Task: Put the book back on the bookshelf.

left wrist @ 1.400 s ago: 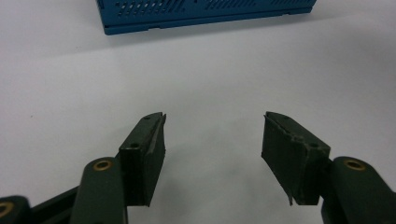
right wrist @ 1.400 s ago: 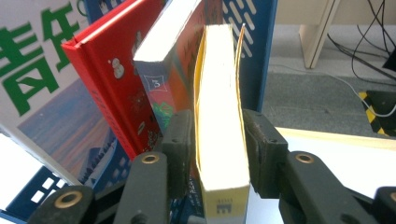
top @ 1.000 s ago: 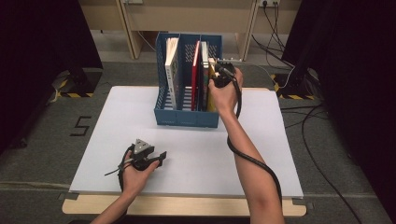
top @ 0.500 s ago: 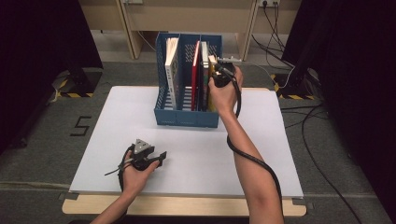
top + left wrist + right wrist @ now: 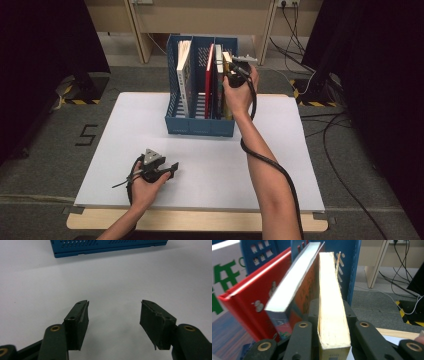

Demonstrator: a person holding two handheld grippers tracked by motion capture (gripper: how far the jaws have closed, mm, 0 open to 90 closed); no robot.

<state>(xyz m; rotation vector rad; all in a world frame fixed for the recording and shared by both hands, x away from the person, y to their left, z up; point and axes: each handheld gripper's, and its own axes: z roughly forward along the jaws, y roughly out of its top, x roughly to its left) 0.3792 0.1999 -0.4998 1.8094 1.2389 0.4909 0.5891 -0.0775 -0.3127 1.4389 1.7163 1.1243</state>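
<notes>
A blue slotted book rack [image 5: 200, 126] stands at the middle back of the white table [image 5: 125, 150]. In its right compartment lean a red book [image 5: 209, 80], a book with an orange cover [image 5: 294, 282] and a yellowed paperback [image 5: 329, 277]. My right gripper [image 5: 330, 315] is shut on the yellowed paperback's top edge, one jaw on each side. The hand holds that gripper [image 5: 234, 67] above the rack's right end. A white book [image 5: 184, 75] stands in the left compartment. My left gripper [image 5: 172, 167] rests on the table near the front, open and empty [image 5: 113, 315], pointing at the rack [image 5: 107, 247].
Wooden furniture legs [image 5: 142, 35] and cables [image 5: 300, 30] lie on the floor beyond the table. Black curtains [image 5: 45, 45] hang on both sides. Bare tabletop lies between my left gripper and the rack.
The right hand, with its gripper on the yellowed paperback, has edged slightly upward. The left gripper has stayed still.
</notes>
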